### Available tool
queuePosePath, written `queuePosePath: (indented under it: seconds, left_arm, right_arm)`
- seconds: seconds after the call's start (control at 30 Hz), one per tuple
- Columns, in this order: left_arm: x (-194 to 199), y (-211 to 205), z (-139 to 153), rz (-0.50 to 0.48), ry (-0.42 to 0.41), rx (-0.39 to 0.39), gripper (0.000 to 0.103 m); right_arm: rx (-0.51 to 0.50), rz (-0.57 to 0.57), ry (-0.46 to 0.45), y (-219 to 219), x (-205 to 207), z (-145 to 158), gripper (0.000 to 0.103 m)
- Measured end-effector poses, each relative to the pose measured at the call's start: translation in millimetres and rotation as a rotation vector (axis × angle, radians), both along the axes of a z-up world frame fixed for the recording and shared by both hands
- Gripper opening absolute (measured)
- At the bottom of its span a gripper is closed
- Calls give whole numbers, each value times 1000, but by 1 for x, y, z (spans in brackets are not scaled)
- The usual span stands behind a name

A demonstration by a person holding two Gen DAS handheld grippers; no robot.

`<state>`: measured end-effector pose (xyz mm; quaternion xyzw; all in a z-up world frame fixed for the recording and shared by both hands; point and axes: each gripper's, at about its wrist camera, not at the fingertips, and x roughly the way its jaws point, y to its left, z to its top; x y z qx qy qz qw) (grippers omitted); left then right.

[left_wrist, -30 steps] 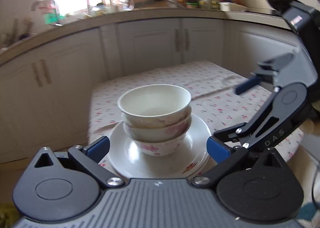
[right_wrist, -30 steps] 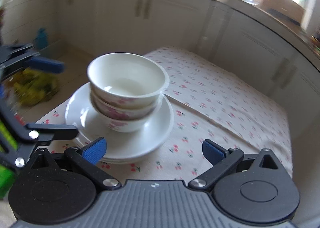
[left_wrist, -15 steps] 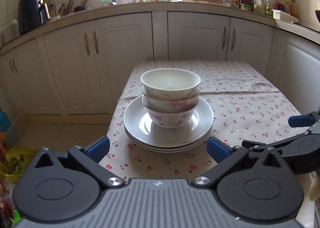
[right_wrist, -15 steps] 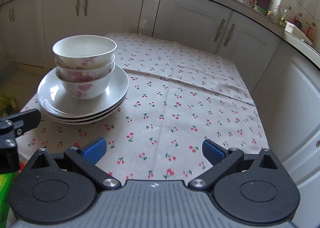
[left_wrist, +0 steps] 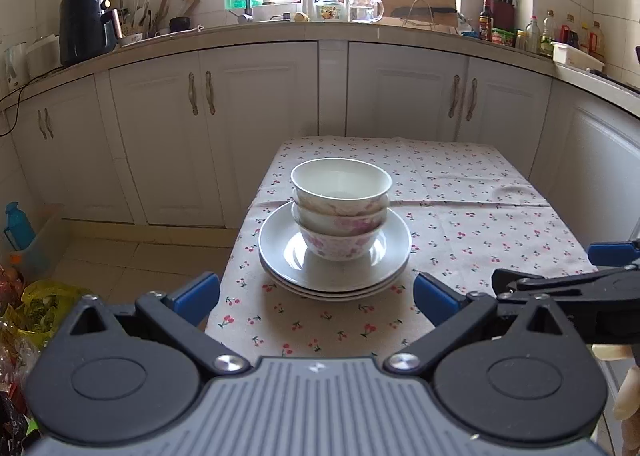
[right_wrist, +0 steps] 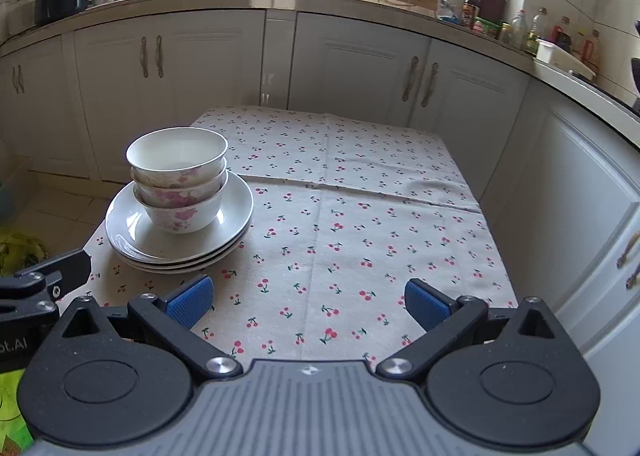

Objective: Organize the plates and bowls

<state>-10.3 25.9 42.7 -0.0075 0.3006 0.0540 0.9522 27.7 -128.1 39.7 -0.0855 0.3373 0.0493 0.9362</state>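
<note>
Left wrist view, from left to right: a yellow bag (left_wrist: 44, 304) lies on the floor by the table's left side, then comes the left gripper (left_wrist: 316, 298) with its blue pads spread wide and nothing between them, held just short of the table's (left_wrist: 480, 223) near edge. Straight ahead of it sit the plates (left_wrist: 334, 256), three stacked, on the cherry-print cloth near the table's left edge. Three bowls (left_wrist: 340, 207) are nested upright on the top plate, the lower two with pink flowers on their sides. To the right the cloth is bare, with a crease across it. At the far right the right gripper's (left_wrist: 612, 256) blue tip and black links reach in from the edge, low over the table's right corner.

Right wrist view: the left gripper's black frame shows at the left edge, beside the plates (right_wrist: 180, 232) and bowls (right_wrist: 178, 179). The right gripper (right_wrist: 308, 302) hangs over the table's near edge, released, its pads wide apart and gripping nothing, well apart from the stack. White cabinets (right_wrist: 352, 67) and a cluttered counter run behind.
</note>
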Motion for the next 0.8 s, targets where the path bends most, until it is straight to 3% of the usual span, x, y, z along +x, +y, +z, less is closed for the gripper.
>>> queuePosePath:
  seconds: [0.8]
  left_arm:
    - [-11, -3, 6, -8, -32, -27, 102]
  right_arm:
    - [21, -50, -37, -9, -16, 12, 103]
